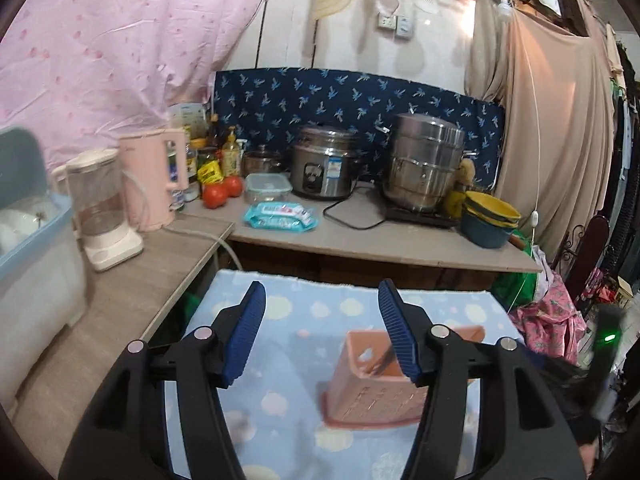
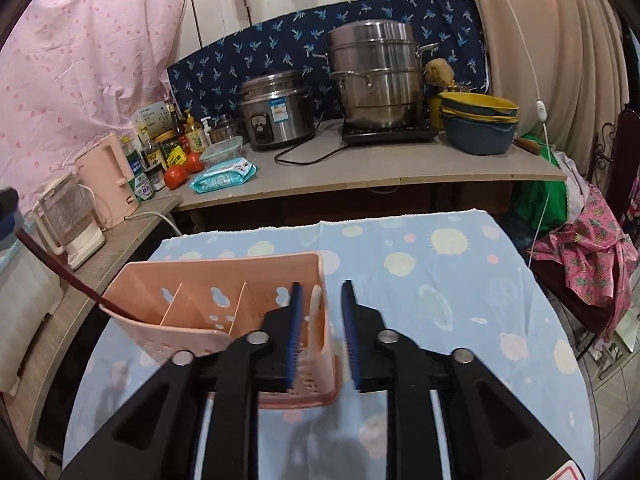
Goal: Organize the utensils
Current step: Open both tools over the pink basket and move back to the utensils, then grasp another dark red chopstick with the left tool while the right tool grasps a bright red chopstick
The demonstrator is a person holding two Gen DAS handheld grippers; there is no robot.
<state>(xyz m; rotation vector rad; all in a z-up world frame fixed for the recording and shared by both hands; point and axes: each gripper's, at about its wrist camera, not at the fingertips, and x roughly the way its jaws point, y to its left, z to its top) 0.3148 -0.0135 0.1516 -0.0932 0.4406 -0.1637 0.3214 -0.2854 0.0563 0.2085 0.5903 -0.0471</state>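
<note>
Now I am filling the pink holder (image 2: 224, 312), which sits on the blue spotted cloth (image 2: 420, 280) at 9 o'clock from my right gripper (image 2: 322, 336). Both sets of fingers are apart and hold nothing. The left gripper (image 1: 322, 332) hovers above it. A dark stick (image 2: 60, 272) leans into the left slot. The holder looks like smooth plastic with holes. Next I think I must find another utensil.

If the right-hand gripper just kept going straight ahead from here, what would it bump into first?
Probably the pink utensil holder: the right gripper already straddles its near right wall. Beyond lies only the blue cloth, though depth is hard to judge.
</note>
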